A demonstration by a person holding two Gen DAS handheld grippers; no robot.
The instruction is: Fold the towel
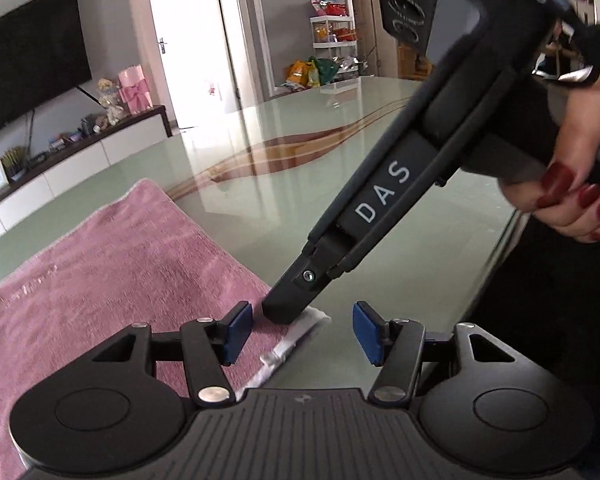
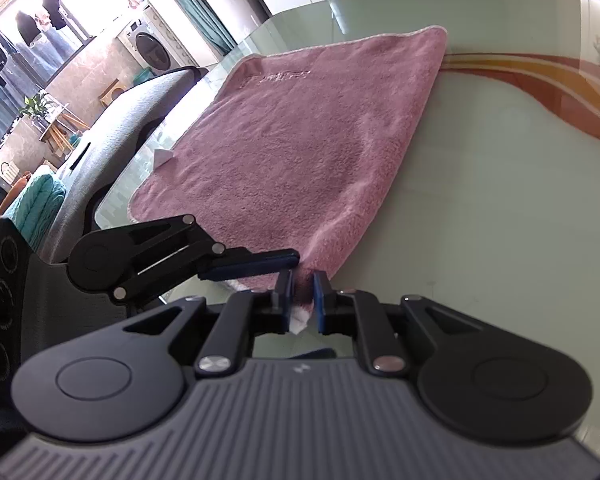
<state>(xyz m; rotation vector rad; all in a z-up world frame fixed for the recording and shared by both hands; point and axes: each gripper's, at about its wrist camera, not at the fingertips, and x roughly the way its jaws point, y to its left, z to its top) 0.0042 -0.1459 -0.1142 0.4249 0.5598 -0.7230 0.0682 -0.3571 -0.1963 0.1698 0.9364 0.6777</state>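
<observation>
Pink terry towel (image 2: 300, 152) lies spread flat on a pale green glass table (image 2: 500, 208), one near corner caught between the pads of the right gripper (image 2: 301, 300), which is pinched tight on the cloth and its white hem. Seen from the left wrist, that gripper's dark fingertips come down on the towel's corner right at the white label (image 1: 296, 336), while the left gripper (image 1: 302, 330) hangs just beside it with its blue pads well apart, one over the pink cloth and one over bare glass, gripping nothing. A hand (image 1: 576, 200) with red-painted nails works the right tool.

By the look of it the fold is only starting: one corner is secured, the cloth not yet lifted. The next move probably calls for the left gripper to take a second hold along the near edge, so that both can carry it evenly across to the far edge without the towel sliding on the slick glass.

Around the table: a dark television (image 1: 28, 68) over a low white cabinet, a white door, a snack rack; from the right wrist, a grey chair back (image 2: 116, 132) and a washing machine (image 2: 152, 46)
</observation>
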